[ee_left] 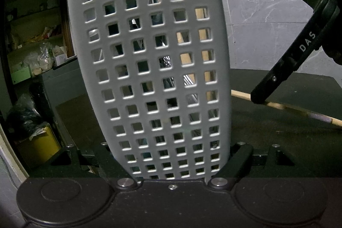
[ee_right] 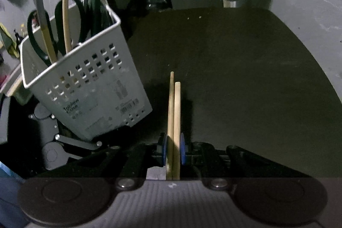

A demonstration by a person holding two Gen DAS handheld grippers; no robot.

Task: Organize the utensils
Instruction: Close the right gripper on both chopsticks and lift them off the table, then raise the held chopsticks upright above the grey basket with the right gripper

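The right hand-held gripper [ee_right: 173, 150] is clenched on a pair of wooden chopsticks [ee_right: 174, 119], which lie side by side between its blue pads [ee_right: 182, 149] and point forward over the dark desk [ee_right: 245, 69]. The left hand-held gripper [ee_left: 175, 164] grasps the base of the white perforated utensil basket [ee_left: 149, 61] and holds it tilted. Inside it stand scissors [ee_right: 70, 20] and other chopsticks [ee_right: 65, 14]. I think the pair should be raised above the rim, turned tips down, and released only when it is well inside, with the basket kept steady.
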